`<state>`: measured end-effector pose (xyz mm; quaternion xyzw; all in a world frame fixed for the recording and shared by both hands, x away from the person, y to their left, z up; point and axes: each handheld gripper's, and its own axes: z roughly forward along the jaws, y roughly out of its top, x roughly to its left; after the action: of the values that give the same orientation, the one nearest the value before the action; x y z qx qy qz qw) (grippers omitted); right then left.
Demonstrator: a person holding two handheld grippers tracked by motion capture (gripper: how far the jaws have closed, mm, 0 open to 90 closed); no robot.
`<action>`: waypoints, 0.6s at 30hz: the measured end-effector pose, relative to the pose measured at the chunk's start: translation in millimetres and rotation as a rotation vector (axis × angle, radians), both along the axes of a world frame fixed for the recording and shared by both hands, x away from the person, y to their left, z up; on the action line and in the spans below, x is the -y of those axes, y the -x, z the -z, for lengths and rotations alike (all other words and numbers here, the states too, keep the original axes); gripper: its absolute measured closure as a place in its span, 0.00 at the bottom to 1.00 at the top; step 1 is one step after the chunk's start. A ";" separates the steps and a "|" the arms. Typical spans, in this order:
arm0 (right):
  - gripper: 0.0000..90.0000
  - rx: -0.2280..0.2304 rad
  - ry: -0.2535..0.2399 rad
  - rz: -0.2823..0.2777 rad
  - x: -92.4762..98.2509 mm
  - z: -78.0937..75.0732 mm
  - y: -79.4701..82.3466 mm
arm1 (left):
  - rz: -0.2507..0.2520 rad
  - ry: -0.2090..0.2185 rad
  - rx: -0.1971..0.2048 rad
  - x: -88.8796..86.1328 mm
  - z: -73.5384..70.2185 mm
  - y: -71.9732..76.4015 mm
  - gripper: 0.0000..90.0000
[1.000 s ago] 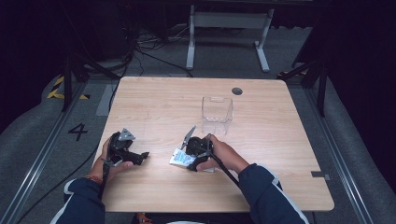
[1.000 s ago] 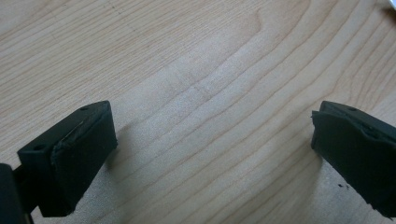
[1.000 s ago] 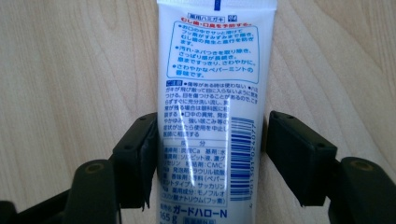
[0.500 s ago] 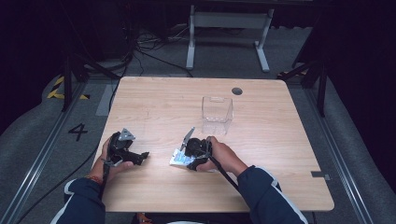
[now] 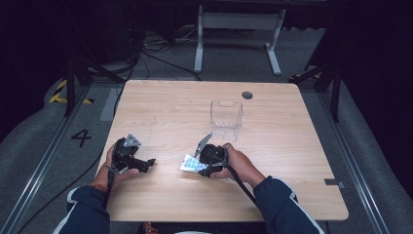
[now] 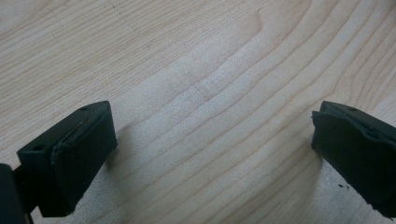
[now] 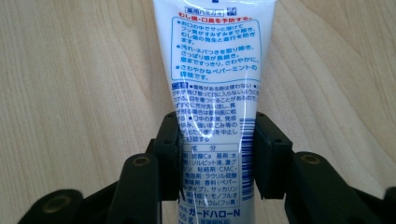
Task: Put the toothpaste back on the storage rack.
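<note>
Right gripper [image 7: 215, 158] jaws just closed, clamping the toothpaste tube [image 7: 214, 70].

Navy sleeves [image 5: 285, 204] with white stripes; black grippers with grey plates.

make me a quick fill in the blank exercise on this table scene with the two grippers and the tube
1. The right gripper has its jaws closed on a white printed plastic ____.
2. The left gripper has its jaws ____, with bare wood between them.
3. The clear plastic box stands on the light ____ table.
4. The tube lies ____ the clear box, not inside it.

Missing words: tube; open; wooden; outside
</note>
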<state>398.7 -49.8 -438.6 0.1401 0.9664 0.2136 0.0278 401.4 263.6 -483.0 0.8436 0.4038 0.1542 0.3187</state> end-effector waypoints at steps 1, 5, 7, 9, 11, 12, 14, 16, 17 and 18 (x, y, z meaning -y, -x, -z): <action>0.68 -0.001 -0.012 0.005 2.6 -0.7 0.0 | 0.000 0.001 0.000 0.0 0.0 0.0 0.00; 0.68 0.011 -0.079 0.021 17.7 -8.9 -0.3 | 0.000 0.000 0.000 0.0 0.0 0.0 0.00; 0.68 0.008 -0.095 0.021 20.0 -10.9 -0.1 | 0.000 0.000 0.000 0.0 0.0 0.0 0.00; 0.68 0.001 -0.130 0.020 26.5 -15.2 -0.2 | -0.001 0.001 0.000 0.1 0.0 0.0 0.00; 0.68 0.015 -0.144 0.030 31.7 -19.0 0.1 | -0.001 0.001 0.000 0.1 0.0 0.0 0.00; 0.68 0.019 -0.155 0.033 34.9 -20.8 -0.5 | -0.001 0.001 0.000 0.1 0.0 0.0 0.00; 0.68 0.020 -0.179 0.049 41.3 -24.0 -1.4 | 0.001 -0.002 0.001 -0.1 -0.1 -0.1 0.00; 0.69 0.033 -0.199 0.070 49.0 -27.2 -0.9 | 0.000 0.000 0.000 0.0 0.0 0.0 0.00; 0.69 0.033 -0.199 0.070 49.0 -27.2 -0.9 | 0.000 0.000 0.000 0.0 0.0 0.0 0.00; 0.69 0.033 -0.202 0.075 51.1 -28.2 -0.6 | -0.001 0.001 0.000 0.1 0.0 0.0 0.00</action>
<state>399.3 -100.9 -410.5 0.1746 0.9334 0.3111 0.0374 401.3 263.5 -483.1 0.8433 0.4041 0.1542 0.3191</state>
